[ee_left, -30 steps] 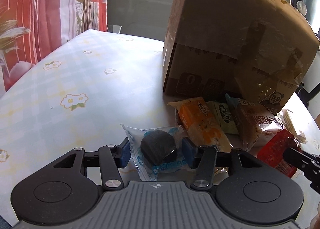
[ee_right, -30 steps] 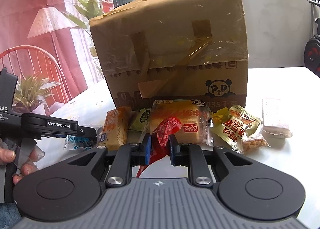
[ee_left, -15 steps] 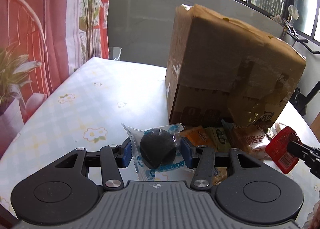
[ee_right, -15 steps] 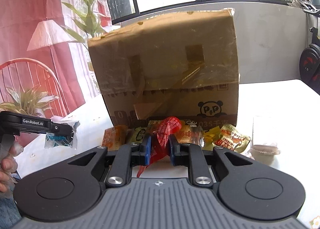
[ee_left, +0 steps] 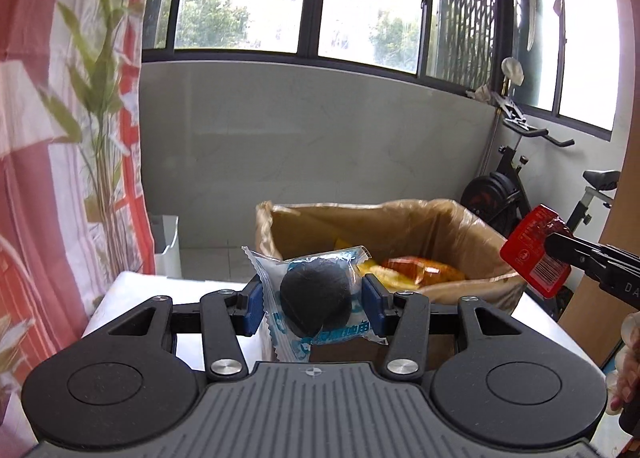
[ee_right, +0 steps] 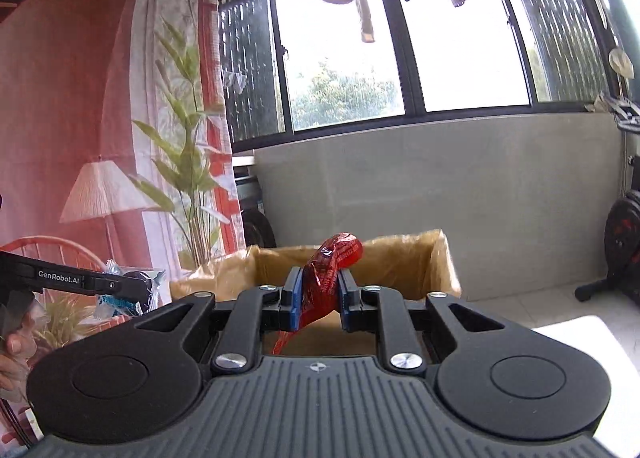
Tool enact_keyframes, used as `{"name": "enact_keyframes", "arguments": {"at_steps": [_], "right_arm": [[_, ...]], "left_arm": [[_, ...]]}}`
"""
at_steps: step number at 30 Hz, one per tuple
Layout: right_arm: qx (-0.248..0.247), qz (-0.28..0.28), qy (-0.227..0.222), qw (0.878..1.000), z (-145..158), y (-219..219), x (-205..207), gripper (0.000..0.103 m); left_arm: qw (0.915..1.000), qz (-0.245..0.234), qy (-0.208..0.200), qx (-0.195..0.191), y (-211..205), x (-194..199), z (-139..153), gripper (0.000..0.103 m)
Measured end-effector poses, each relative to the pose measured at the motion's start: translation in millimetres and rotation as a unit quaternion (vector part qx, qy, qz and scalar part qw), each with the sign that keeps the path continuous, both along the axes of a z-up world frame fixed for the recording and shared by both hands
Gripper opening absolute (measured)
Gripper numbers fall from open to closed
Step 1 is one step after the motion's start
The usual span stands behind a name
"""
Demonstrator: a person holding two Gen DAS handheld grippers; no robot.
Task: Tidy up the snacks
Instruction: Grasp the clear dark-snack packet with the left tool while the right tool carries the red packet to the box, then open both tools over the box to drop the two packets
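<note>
My left gripper (ee_left: 314, 298) is shut on a clear-and-blue packet holding a dark round cake (ee_left: 316, 300), held up level with the rim of the open cardboard box (ee_left: 472, 217). Orange and yellow snack packets (ee_left: 416, 272) lie inside the box. My right gripper (ee_right: 318, 292) is shut on a red snack packet (ee_right: 330, 274) just before the box (ee_right: 404, 258). In the left wrist view the red packet (ee_left: 534, 254) hangs at the box's right side. The left gripper with the cake packet (ee_right: 128, 290) shows at the left of the right wrist view.
The box stands on a white table (ee_left: 132, 290). A red-and-white curtain (ee_left: 60, 137) hangs on the left. An exercise bike (ee_left: 516, 185) stands at the back right. A grey low wall (ee_left: 320, 129) with windows lies behind.
Both grippers have risen from the table, carrying their packets up to the box's open top. The snacks lying in front of the box have dropped out of view.
</note>
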State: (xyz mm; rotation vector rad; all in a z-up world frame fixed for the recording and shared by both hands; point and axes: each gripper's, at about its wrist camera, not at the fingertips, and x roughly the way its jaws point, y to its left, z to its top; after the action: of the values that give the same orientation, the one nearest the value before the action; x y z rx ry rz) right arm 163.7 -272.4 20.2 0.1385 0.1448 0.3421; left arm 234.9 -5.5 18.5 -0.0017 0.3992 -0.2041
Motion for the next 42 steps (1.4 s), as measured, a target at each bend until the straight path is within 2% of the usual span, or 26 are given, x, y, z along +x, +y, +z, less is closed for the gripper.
{"name": "enact_keyframes", "arguments": {"at_steps": [3, 6, 12, 16, 18, 19, 21, 22, 23, 27, 34, 42], "right_arm": [[-0.051, -0.016, -0.018, 0.998, 14, 6, 26, 0.019], [-0.088, -0.030, -0.005, 0.996, 14, 9, 56, 0.019], [-0.151, -0.050, 0.034, 0.987, -7, 13, 107, 0.019], [-0.175, -0.051, 0.053, 0.982, -18, 19, 131, 0.020], [-0.185, -0.060, 0.063, 0.979, -22, 22, 143, 0.023], [-0.187, -0.063, 0.069, 0.978, -24, 21, 146, 0.030], [-0.183, -0.070, 0.073, 0.978, -24, 20, 151, 0.037], [-0.178, -0.071, 0.073, 0.979, -23, 17, 151, 0.040], [-0.171, -0.072, 0.072, 0.980, -23, 15, 151, 0.042], [-0.155, -0.074, 0.072, 0.983, -20, 6, 142, 0.043], [-0.122, -0.065, 0.064, 0.988, -15, -7, 110, 0.043], [-0.076, -0.052, 0.045, 0.995, -22, -16, 59, 0.043]], "left_arm": [[0.9997, -0.009, -0.015, 0.018, -21, 21, 10, 0.052], [0.9995, -0.003, -0.014, 0.029, -34, 45, 11, 0.053], [0.9991, 0.003, 0.010, 0.042, -50, 93, -2, 0.053], [0.9993, 0.009, 0.027, 0.025, -51, 117, -11, 0.053], [0.9991, 0.011, 0.034, 0.021, -53, 127, -16, 0.054], [0.9991, 0.010, 0.036, 0.019, -51, 131, -18, 0.055], [0.9996, 0.002, 0.026, 0.008, -45, 132, -19, 0.067], [0.9997, 0.000, 0.022, 0.006, -44, 130, -19, 0.078], [0.9999, 0.003, 0.015, 0.007, -44, 128, -19, 0.080], [0.9997, 0.008, 0.014, 0.017, -41, 120, -18, 0.080], [0.9996, 0.019, 0.019, 0.004, -22, 93, -14, 0.080], [0.9993, 0.036, -0.002, 0.006, 1, 41, -10, 0.080]]}}
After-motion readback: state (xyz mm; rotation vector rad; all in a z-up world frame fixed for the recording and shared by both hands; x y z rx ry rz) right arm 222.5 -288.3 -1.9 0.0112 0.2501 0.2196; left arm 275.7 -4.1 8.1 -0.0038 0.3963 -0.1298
